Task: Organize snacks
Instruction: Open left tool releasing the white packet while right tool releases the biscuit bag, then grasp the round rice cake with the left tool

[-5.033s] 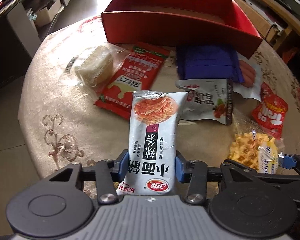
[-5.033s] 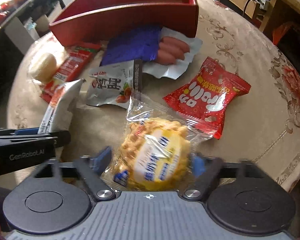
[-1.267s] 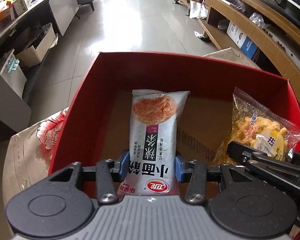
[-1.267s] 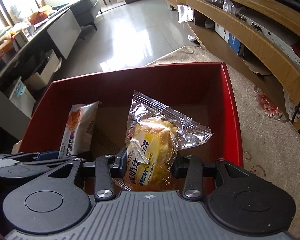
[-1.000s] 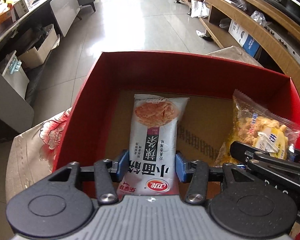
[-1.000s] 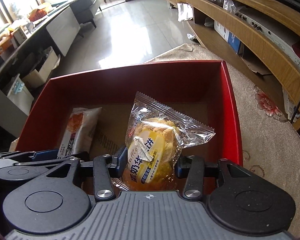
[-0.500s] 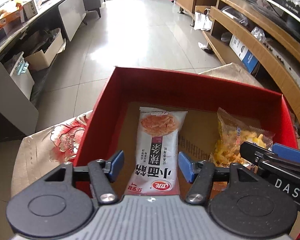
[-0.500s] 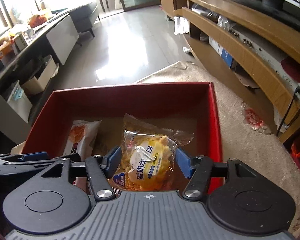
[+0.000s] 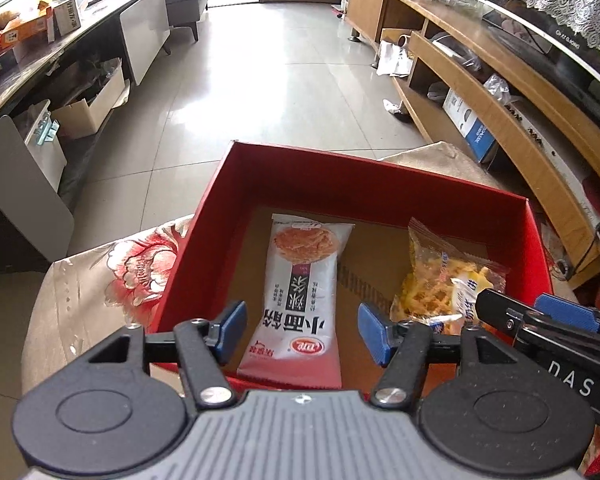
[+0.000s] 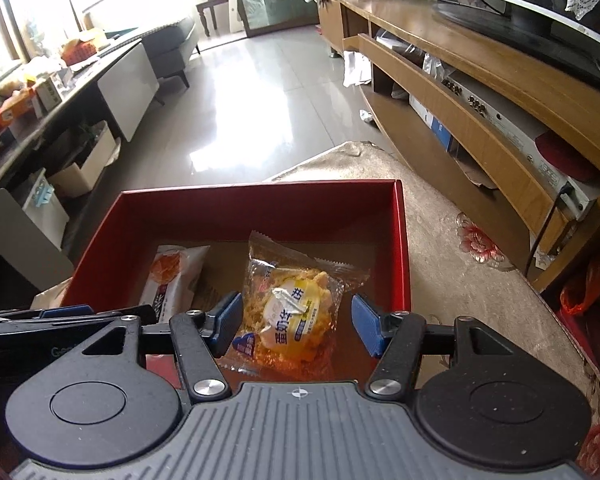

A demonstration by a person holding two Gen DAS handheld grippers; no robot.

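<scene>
An open red box [image 9: 204, 220] stands on the table's far edge. Inside it, on the left of the brown floor, a white snack packet [image 9: 304, 280] with an orange picture lies flat. A clear packet with a yellow cake [image 10: 296, 304] lies to its right. My left gripper [image 9: 302, 324] hovers open above the white packet's near end, its blue pads apart from the packet. My right gripper [image 10: 297, 318] hovers open over the cake packet with its pads off the wrapper. Each gripper's dark side shows at the edge of the other's view.
The box [image 10: 402, 248] rests on a beige floral tablecloth [image 10: 460, 280], whose edge drops to a tiled floor [image 9: 300, 100] just beyond. A long wooden TV cabinet [image 10: 480, 92] runs along the right. A dark counter with boxes [image 9: 40, 60] lines the left.
Both grippers let go of their packets, which now lie on the box floor. Both have opened and risen, so the box looks smaller and further below.
</scene>
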